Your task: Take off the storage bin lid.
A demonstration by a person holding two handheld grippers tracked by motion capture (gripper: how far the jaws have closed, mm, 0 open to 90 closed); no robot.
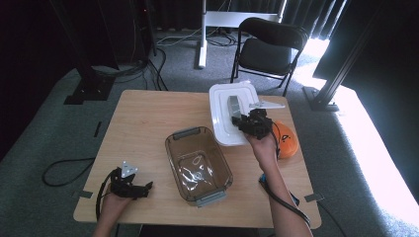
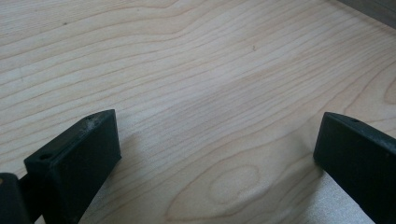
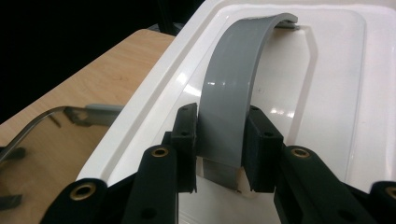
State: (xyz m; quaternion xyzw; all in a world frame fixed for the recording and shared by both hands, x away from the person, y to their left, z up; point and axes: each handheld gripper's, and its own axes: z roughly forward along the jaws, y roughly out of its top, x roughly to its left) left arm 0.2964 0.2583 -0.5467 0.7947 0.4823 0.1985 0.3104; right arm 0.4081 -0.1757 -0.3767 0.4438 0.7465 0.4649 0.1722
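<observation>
A white rectangular lid with an arched grey handle is at the back right of the wooden table. My right gripper is shut on that grey handle, and the right gripper pads press both of its sides near its lower end above the white lid. A clear container with grey end handles stands empty mid-table, just left of the lid. My left gripper rests open at the near left corner; the left gripper has bare wood between its jaws.
An orange object lies on the table right of my right hand. The clear container's rim is close to the lid's left edge. A black folding chair stands beyond the table. Cables trail off the near edge.
</observation>
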